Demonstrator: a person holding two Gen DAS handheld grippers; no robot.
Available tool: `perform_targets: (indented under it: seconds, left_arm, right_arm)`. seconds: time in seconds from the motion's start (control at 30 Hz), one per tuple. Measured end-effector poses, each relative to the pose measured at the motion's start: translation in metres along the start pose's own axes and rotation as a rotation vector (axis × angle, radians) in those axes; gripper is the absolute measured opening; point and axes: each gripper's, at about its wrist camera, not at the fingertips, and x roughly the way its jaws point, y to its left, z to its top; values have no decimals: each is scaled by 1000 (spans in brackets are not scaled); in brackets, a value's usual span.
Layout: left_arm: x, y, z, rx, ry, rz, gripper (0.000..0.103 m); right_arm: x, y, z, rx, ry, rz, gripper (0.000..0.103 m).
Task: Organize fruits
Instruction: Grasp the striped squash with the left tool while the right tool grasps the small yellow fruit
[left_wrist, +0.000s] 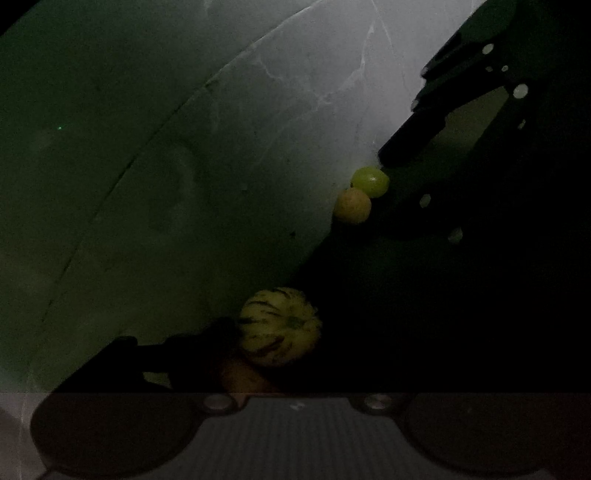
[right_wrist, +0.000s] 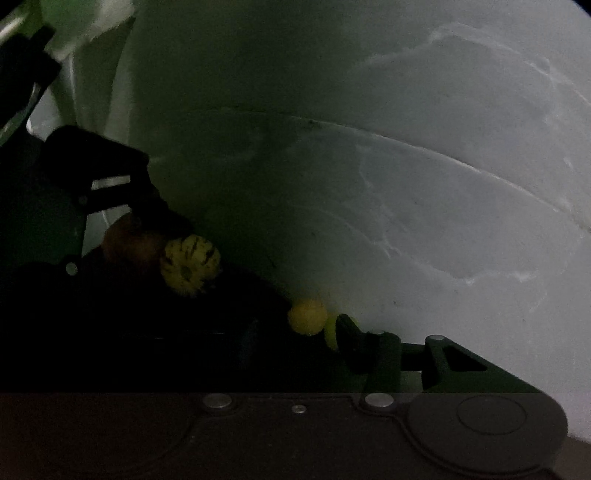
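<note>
Marble counter (left_wrist: 229, 155) lies dim; the striped melon (left_wrist: 279, 326) sits at six o'clock beside the left gripper (left_wrist: 258, 354), jaws part open, grip indeterminate, while the right gripper (right_wrist: 334, 328) narrows on the green fruit (right_wrist: 330, 332), contact indeterminate, presumably to relocate it.

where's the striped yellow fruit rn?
Striped yellow fruit sits low-centre in the left wrist view, at the edge of the pale marbled surface, touching a dim orange-brown fruit. In the right wrist view it's mid-left.
</note>
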Motion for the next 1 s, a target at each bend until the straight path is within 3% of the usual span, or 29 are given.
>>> perform_targets:
  seconds: [0.47,0.57,0.73,1.0]
  left_arm:
    - [10,0,5,8,8,3,79]
    - [-4,2,11,10,8,2,77]
    - [-9,12,10,7,10,0,69]
    - [-12,9,6,-2,5,3,68]
  right_arm:
    - [21,18,3,-167,12,-18,34]
    - [23,21,2,-208,11,-31,29]
    - [25,30,0,-265,15,-49,29]
    - [30,37,-6,-305,11,-62,30]
